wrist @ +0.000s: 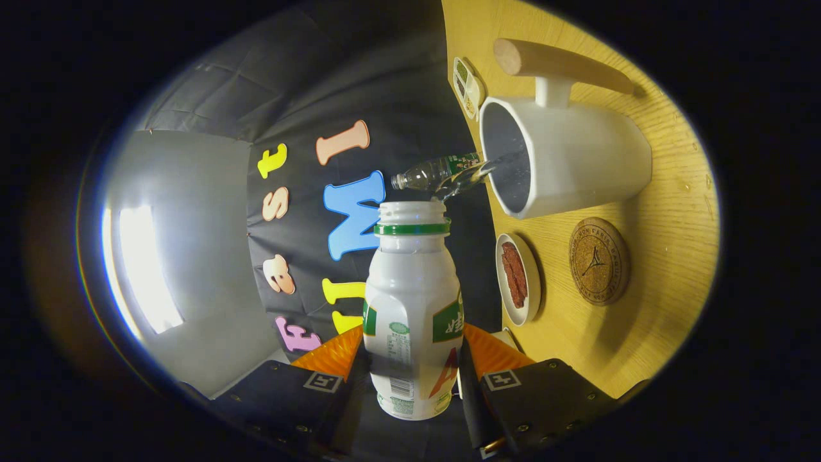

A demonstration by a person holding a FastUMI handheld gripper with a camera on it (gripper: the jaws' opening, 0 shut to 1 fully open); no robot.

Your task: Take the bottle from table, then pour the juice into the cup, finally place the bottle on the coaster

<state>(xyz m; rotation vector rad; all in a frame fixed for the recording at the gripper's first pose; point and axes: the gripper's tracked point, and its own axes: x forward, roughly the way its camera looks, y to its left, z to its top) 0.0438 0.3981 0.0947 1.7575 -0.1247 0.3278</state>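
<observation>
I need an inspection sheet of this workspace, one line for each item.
Surface: wooden table, seen rotated because the claw is tilted.
Job's things: white bottle, cap off, mouth toward white cup with wooden handle; cork coaster bare beside the cup.
Clutter: small dish with reddish food; clear plastic bottle by the cup's rim; small tray beyond the cup.
Grippers: claw shut on the bottle's lower body.
Cables: nothing seen.
Surroundings: black cloth wall, bright light panel.

White bottle (412, 308), green neck ring and green label patches; white cup (577, 160), pale wooden handle; brown cork coaster (598, 260), stamped emblem; yellow wood-grain counter (667, 212); black gripper (410, 385), orange fingers (330, 353)
</observation>
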